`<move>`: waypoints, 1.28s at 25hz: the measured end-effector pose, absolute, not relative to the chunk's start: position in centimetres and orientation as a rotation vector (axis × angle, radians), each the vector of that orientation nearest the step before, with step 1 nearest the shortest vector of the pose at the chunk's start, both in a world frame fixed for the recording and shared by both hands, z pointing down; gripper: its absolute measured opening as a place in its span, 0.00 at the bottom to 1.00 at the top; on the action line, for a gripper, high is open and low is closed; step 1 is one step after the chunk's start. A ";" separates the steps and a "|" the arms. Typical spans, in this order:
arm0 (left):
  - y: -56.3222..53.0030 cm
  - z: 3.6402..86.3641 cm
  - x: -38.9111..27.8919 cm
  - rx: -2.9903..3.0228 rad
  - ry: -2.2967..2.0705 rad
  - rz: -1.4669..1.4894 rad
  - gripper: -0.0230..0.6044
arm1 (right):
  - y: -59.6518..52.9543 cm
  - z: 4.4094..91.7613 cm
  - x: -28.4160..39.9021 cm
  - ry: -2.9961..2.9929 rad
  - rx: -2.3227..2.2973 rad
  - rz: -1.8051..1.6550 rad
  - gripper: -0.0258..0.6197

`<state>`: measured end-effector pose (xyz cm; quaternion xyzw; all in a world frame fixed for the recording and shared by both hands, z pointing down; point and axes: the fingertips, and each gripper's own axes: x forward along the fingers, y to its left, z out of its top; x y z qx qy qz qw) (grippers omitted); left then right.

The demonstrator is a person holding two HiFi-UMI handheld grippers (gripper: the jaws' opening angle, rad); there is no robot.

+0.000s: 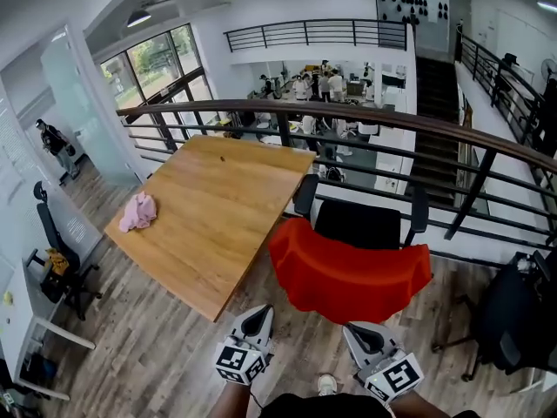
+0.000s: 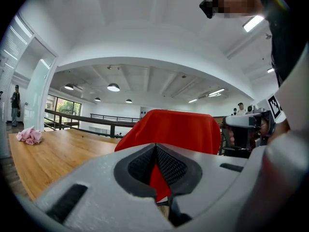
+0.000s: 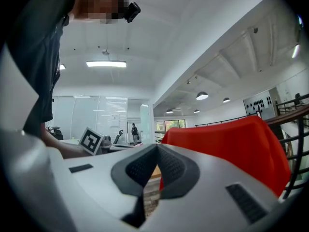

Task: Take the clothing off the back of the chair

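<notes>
Wooden counter (image 1: 218,225) left of centre. Crumpled pink cloth (image 1: 137,212) lies on it near left edge. Dark curved railing (image 1: 348,116) passes just beyond counter's far end and runs right. Black office chair (image 1: 57,259) at far left by white wall. Another dark chair (image 1: 513,316) at right edge. Staircase (image 1: 435,120) far right beyond railing. Person (image 1: 54,142) stands by glass wall, far left. Group of people (image 1: 313,85) on lower level, far. Grey plank floor (image 1: 157,355) near.

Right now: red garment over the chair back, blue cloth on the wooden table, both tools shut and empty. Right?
Not quite: the cloth on the wooden table is pink, not blue, as the head view shows. The rest stands: red garment over the back of the chair, left tool and right tool both shut and empty.
</notes>
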<state>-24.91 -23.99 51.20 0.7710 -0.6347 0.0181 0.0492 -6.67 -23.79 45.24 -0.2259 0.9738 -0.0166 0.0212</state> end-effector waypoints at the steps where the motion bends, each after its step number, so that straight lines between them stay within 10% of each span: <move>1: -24.4 51.3 -24.8 2.349 -1.931 0.057 0.06 | -24.2 45.2 -6.7 3.017 -0.696 -0.045 0.05; 32: -34.1 49.7 -31.1 2.452 -1.894 0.149 0.06 | -30.7 45.1 0.8 2.809 -1.338 -0.064 0.05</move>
